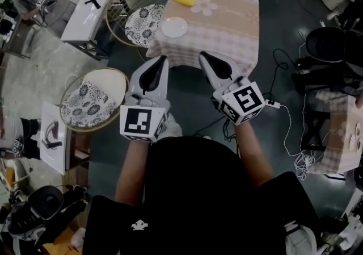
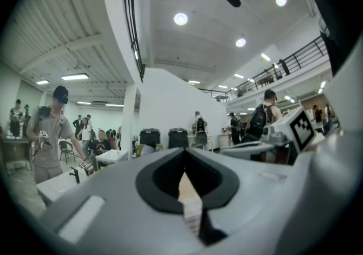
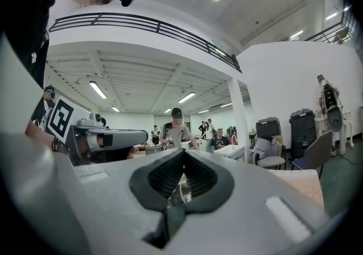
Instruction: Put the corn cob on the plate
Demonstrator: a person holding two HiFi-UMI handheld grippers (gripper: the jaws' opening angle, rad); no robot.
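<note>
In the head view a yellow corn cob (image 1: 183, 0) lies at the far side of a table with a pink checked cloth (image 1: 227, 21). A small white plate (image 1: 174, 26) sits empty at the table's near left corner, apart from the cob. My left gripper (image 1: 161, 58) and right gripper (image 1: 203, 54) are held side by side, level, short of the table's near edge. Both are shut with nothing between their jaws. The left gripper view (image 2: 182, 150) and the right gripper view (image 3: 182, 150) show closed jaws and the hall beyond; neither shows the cob or the plate.
Two round wicker chairs with patterned cushions (image 1: 93, 100) (image 1: 144, 24) stand left of the table. White tables (image 1: 91, 7) (image 1: 54, 137) are further left. Cables (image 1: 286, 115) trail over the floor on the right beside another clothed table (image 1: 340, 134). A person (image 3: 173, 129) stands in the hall.
</note>
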